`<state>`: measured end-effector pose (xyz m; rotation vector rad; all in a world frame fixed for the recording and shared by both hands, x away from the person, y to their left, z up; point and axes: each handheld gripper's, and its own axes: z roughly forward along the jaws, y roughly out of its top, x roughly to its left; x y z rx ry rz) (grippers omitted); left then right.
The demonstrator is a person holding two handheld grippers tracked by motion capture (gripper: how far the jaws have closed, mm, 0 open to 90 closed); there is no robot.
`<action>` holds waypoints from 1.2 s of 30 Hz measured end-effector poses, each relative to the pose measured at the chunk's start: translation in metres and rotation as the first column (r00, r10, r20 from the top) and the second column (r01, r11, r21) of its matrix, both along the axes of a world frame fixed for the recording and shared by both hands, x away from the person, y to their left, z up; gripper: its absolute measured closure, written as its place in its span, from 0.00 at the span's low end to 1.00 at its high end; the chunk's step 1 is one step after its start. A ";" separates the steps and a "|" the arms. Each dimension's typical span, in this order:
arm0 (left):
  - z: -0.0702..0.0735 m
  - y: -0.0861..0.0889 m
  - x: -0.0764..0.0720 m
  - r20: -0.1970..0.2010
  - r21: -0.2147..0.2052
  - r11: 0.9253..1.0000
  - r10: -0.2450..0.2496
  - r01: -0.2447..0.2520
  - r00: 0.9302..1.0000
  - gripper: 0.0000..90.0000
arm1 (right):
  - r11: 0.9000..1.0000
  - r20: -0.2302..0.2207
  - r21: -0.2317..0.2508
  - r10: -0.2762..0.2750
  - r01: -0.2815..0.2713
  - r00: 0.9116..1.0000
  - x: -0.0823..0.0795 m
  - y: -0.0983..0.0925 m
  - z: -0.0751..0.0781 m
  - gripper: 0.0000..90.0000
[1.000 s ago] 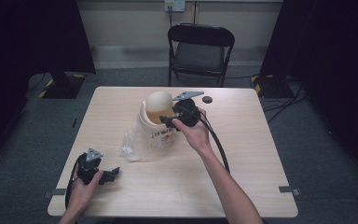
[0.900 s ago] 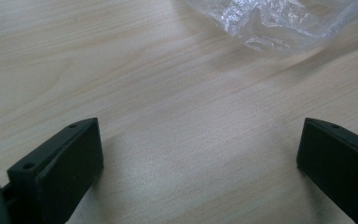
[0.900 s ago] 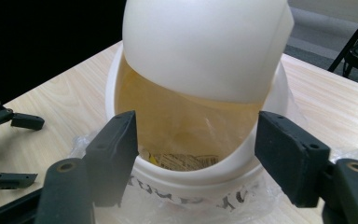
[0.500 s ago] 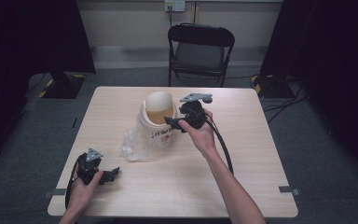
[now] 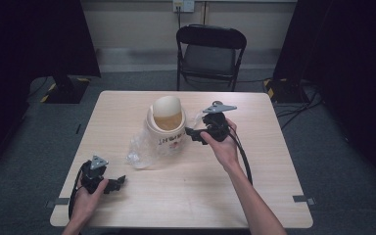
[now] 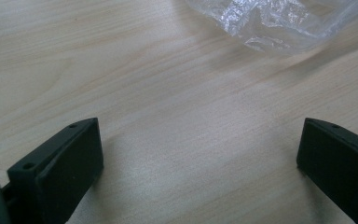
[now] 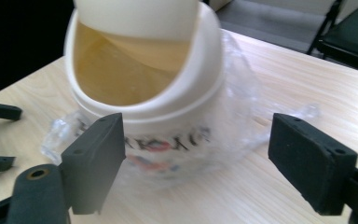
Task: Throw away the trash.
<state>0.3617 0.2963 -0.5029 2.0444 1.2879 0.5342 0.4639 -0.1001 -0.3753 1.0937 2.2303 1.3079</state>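
Closest to the person, at about 7 o'clock on the wooden table [image 5: 176, 196], the left hand [image 5: 85, 203] rests on the table top and holds the left gripper [image 5: 115, 183]. Its jaws stand wide apart with nothing between them. In the left gripper view the bare wood lies between the two black jaws, and a bit of the clear plastic bag [image 6: 270, 21] shows farther off at 1 o'clock.

A little farther in, near the middle of the table, the bag [image 5: 139, 152] spreads out on the wood, crinkled and see-through. It is wrapped around the bottom of a small cream bin [image 5: 166, 127] and sticks out at the bin's 8 o'clock side. The bin stands upright. It has a round swing lid [image 5: 168, 105] that is tipped, so the brownish inside shows. There are letters on the bin's side, too blurry to read.

Just beside the bin, at its 3 o'clock, the right hand [image 5: 225, 147] holds the right gripper [image 5: 192, 133] above the table. Its jaws have just been opening and now stand wide. In the right gripper view the bin [image 7: 144, 93] sits ahead of the jaws, and they do not press on it.

Past the far edge of the table, at 12 o'clock, a black folding chair [image 5: 210, 54] stands on the grey floor.
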 end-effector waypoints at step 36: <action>0.000 0.000 0.000 0.000 0.000 1.000 0.000 0.000 1.000 0.00 | 0.974 -0.045 -0.030 -0.225 0.224 0.973 -0.071 -0.118 -0.034 0.16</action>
